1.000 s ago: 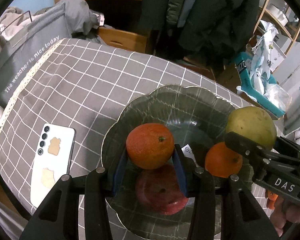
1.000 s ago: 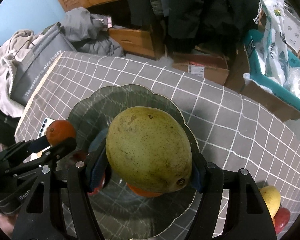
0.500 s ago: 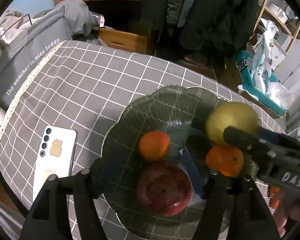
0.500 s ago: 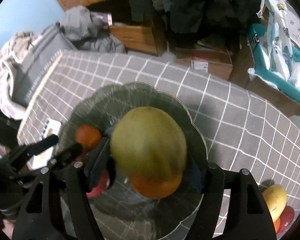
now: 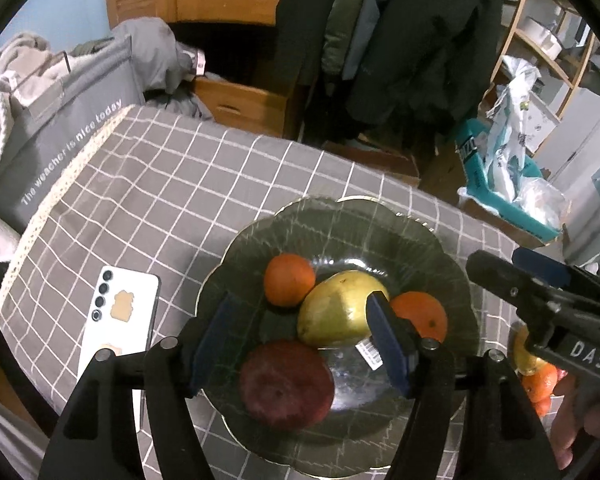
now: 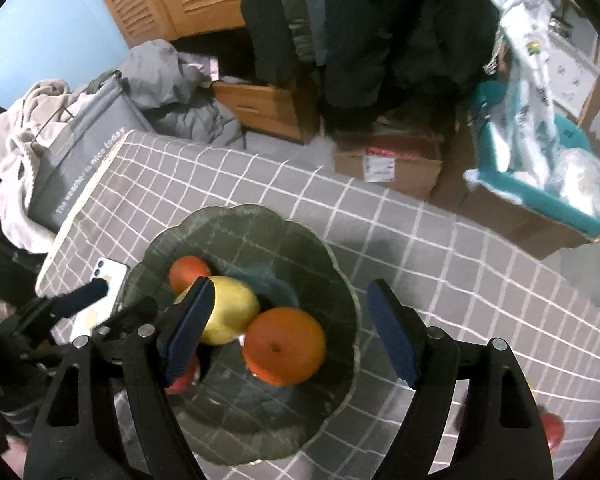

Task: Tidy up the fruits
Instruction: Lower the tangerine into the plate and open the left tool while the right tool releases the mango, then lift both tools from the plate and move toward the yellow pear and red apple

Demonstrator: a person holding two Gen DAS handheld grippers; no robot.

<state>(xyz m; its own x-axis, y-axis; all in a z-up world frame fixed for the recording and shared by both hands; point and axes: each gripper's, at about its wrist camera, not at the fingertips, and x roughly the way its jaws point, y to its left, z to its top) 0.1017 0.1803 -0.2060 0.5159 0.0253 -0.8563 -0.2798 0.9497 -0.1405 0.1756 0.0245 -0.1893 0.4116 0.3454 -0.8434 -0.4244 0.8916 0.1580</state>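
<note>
A dark scalloped glass bowl (image 5: 340, 212) (image 6: 336, 280) on the grey checked tablecloth holds a red apple (image 5: 286, 384), a yellow-green mango (image 5: 336, 312) (image 6: 232, 312) and two oranges (image 5: 289, 284) (image 5: 420, 316). The larger orange (image 6: 286, 352) and the smaller orange (image 6: 189, 273) also show in the right wrist view. My left gripper (image 5: 304, 340) hangs open above the bowl, nothing between its blue pads. My right gripper (image 6: 292, 336) is open too, above the bowl's right side, and appears from the side at the left wrist view's right edge (image 5: 536, 280).
A white phone (image 5: 118, 320) lies on the cloth left of the bowl. More fruit (image 5: 538, 376) sits right of the bowl near a hand. A grey bag (image 5: 60, 140) stands at the table's left edge; boxes and a teal bin (image 6: 540, 184) are beyond it.
Both grippers opened and rose. The left let its orange go into the bowl, the right let the mango go, and both fruits now rest among the others.
</note>
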